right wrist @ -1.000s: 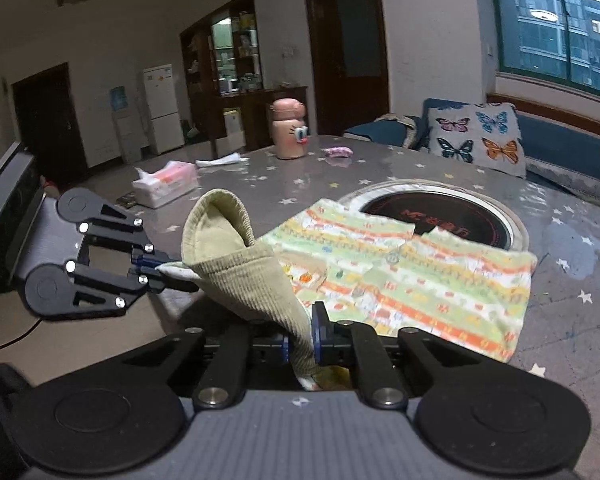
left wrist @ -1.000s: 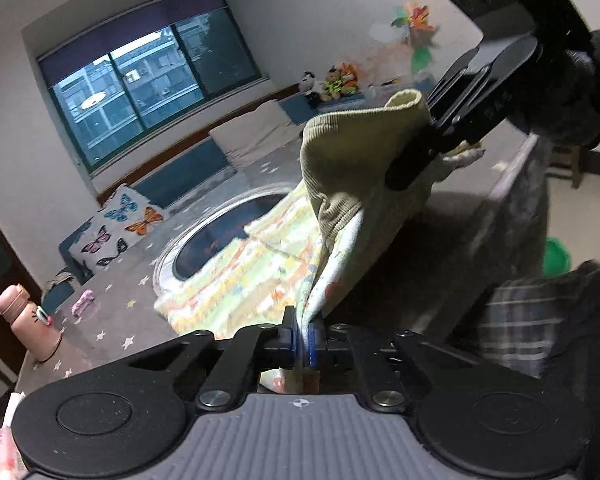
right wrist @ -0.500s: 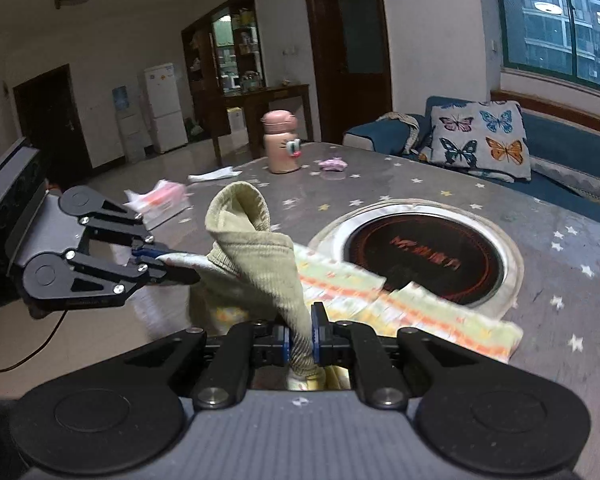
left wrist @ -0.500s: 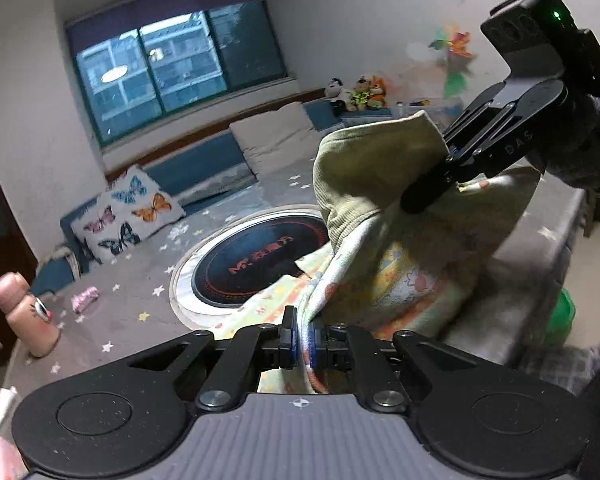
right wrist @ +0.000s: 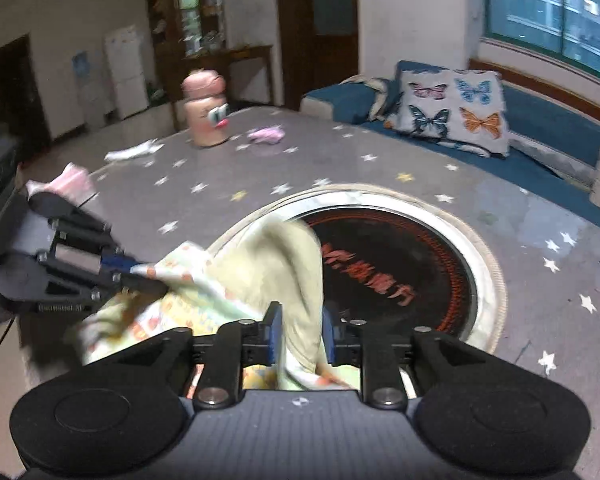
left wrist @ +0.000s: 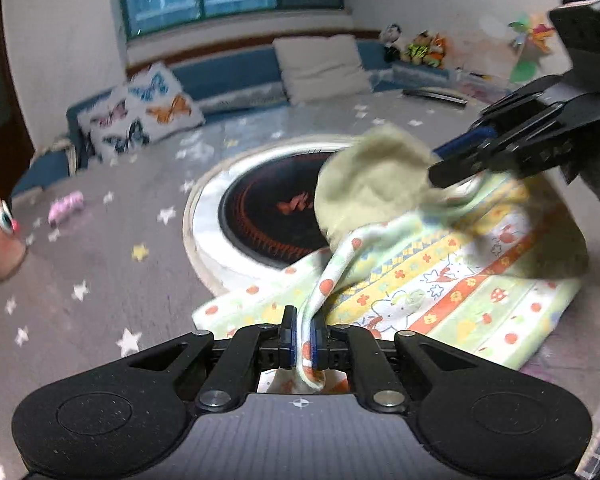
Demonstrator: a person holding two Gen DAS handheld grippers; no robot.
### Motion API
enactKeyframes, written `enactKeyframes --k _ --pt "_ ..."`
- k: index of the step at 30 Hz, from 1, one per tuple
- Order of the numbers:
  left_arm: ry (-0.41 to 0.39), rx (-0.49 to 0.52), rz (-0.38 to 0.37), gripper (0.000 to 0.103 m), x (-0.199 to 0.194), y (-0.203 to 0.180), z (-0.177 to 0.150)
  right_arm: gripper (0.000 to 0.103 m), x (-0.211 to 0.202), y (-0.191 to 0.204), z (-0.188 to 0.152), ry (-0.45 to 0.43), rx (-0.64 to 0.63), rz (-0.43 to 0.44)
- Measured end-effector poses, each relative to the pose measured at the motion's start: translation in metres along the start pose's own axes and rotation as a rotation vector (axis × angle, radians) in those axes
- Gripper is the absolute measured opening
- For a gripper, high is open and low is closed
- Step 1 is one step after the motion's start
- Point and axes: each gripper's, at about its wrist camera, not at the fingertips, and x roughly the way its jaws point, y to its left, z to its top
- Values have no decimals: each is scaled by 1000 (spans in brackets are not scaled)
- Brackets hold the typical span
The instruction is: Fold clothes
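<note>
A small child's garment point(left wrist: 452, 276) with a colourful striped cartoon print and a pale green ribbed waistband point(left wrist: 368, 184) lies partly on the grey star-patterned table point(left wrist: 100, 248). My left gripper point(left wrist: 303, 338) is shut on one edge of it, low over the table. My right gripper point(right wrist: 298, 338) has its jaws parted with the waistband cloth point(right wrist: 296, 276) hanging between them; it also shows in the left wrist view point(left wrist: 460, 160) at the waistband. The left gripper shows in the right wrist view point(right wrist: 140, 276) holding the printed edge.
A round black induction hob point(right wrist: 396, 272) with a white ring is set in the table just beyond the garment. A pink bottle point(right wrist: 206, 110), a pink clip point(right wrist: 266, 135) and tissues point(right wrist: 132, 153) lie at the far side. A blue bench with butterfly cushions point(right wrist: 456, 110) runs behind.
Both grippers have carried the lifted garment forward and down toward the table. The right gripper's jaws have parted from shut. The hob, once covered, is now mostly bare.
</note>
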Motion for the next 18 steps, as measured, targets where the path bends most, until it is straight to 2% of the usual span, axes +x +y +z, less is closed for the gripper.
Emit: enactKeyframes --k 1,5,8,14,18 --pt "7 -10 -1 12 3 2 -2 38 1 -3 -2 -12 5 -19" --pt "-6 -33 6 20 0 4 -4 38 -14 -6 -15 -56 7 -83" --pt "-14 -54 7 24 -1 7 -5 38 -22 -7 -32 -55 38 -100" --pt "-21 -97 27 31 -2 14 -2 38 -26 -30 -73 -48 202 -199" --pt "-15 -141 49 30 -1 21 -2 37 -24 -45 -89 -41 314 -195"
